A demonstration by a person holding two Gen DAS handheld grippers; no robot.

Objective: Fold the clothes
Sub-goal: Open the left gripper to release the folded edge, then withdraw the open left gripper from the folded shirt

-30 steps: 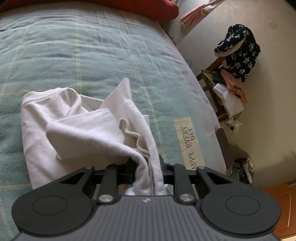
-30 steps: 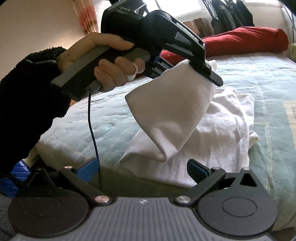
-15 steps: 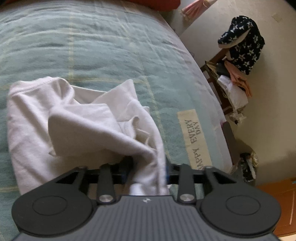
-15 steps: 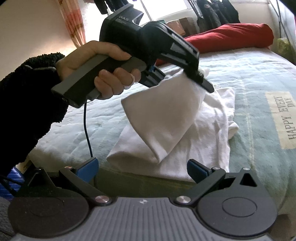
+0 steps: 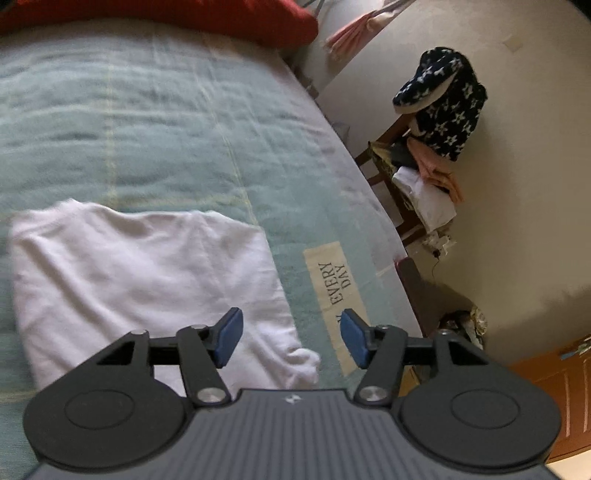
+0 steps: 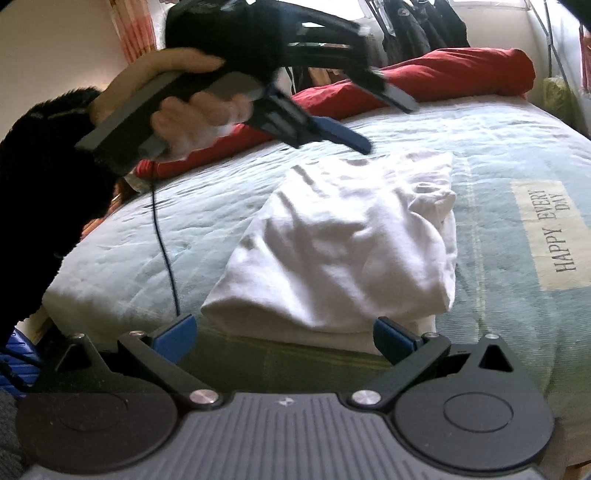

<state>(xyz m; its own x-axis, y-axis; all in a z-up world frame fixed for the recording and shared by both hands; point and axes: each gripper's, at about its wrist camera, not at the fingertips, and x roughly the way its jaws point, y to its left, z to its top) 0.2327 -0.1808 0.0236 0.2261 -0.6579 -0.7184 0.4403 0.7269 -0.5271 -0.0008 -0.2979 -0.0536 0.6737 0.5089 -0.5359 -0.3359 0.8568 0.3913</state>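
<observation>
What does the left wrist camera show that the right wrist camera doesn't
Only the left wrist view shows the chair piled with clothes, including a star-patterned garment. Only the right wrist view shows the hand holding the open left gripper above the bed. Both show the folded white garment, the teal bedspread and the red pillow.

Light: soft daylight, coming from the window point(image 6: 373, 7) behind the bed point(image 6: 480, 133); it is overexposed to plain white.
Brightness: medium; the white garment point(image 6: 343, 240) is almost washed out.
Shadows: weak, streaks lie on the garment's far part.
Blur: in the right wrist view the left gripper point(image 6: 380, 122) and the hand point(image 6: 177, 99) are smeared; the left wrist view is soft.
Distortion: fisheye bends the bed edge; the corners are dark.
</observation>
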